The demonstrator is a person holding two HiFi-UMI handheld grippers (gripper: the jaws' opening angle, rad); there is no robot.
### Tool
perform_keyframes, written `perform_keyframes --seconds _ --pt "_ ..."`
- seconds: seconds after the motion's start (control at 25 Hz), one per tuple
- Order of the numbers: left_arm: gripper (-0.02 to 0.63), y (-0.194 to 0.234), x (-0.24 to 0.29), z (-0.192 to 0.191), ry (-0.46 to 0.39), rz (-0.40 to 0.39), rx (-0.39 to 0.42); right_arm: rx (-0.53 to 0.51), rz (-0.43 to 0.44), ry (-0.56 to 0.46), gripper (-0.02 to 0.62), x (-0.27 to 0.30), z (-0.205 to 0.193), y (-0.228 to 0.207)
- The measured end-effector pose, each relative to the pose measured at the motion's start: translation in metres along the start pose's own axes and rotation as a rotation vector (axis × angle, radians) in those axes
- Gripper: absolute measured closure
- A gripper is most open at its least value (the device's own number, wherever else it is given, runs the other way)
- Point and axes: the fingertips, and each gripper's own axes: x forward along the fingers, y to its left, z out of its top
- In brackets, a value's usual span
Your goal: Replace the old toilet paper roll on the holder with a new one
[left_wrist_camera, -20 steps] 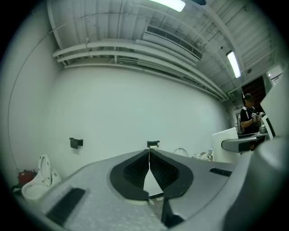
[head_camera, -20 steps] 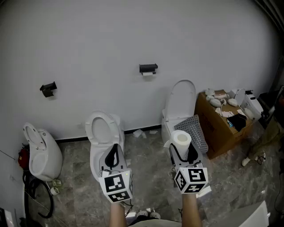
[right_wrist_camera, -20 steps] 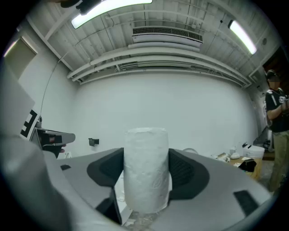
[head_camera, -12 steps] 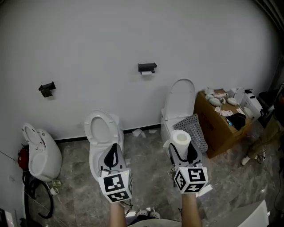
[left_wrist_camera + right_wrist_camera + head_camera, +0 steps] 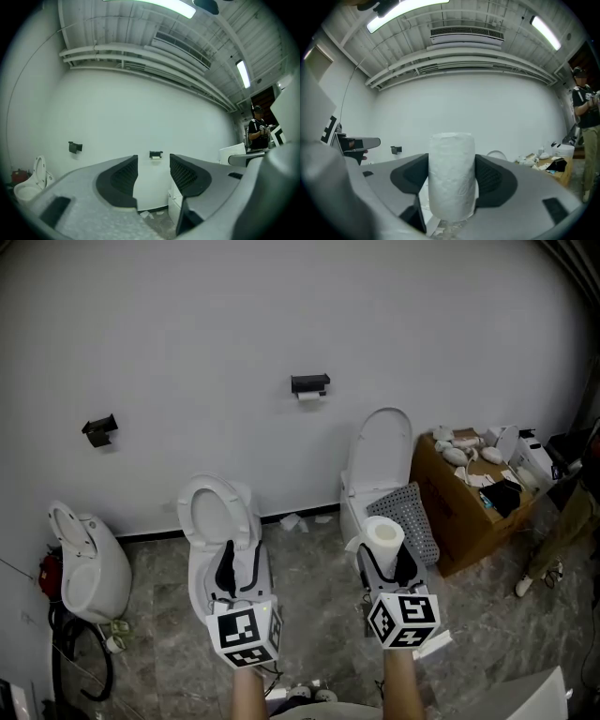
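Only the head view shows the open toilet (image 5: 217, 521) under the white wall (image 5: 187, 334). The right gripper (image 5: 384, 563) clamps the new roll (image 5: 383, 533) upright. The left gripper (image 5: 152, 176), seen in its own view, is part-open and empty, framing the holder (image 5: 155, 154) with the old roll (image 5: 155, 158).

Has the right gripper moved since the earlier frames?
No. The right gripper, holding the new roll, sits in the same place against the perforated mat behind it.

Embossed matt paper roll (image 5: 451, 176); matt grey plastic fingers (image 5: 524, 197); glossy white ceramic toilet (image 5: 204, 514); veined grey stone floor (image 5: 319, 596)
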Motion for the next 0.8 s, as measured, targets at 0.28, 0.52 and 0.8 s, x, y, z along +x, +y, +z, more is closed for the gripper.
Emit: perform_keyframes --seconds 0.28,0.52,0.8 --pt "0.362 -0.016 -0.007 -0.006 -0.005 0.040 0.000 0.004 0.020 -0.001 0.305 -0.007 -0.003 -0.020" --pt "0.360 -0.024 -0.011 -0.014 0.013 0.065 -0.004 0.002 0.042 0.010 0.305 -0.008 -0.008 -0.029" --pt "0.360 -0.024 0.009 -0.020 0.029 0.069 0.013 0.011 0.058 0.023 0.305 0.015 -0.014 -0.032"
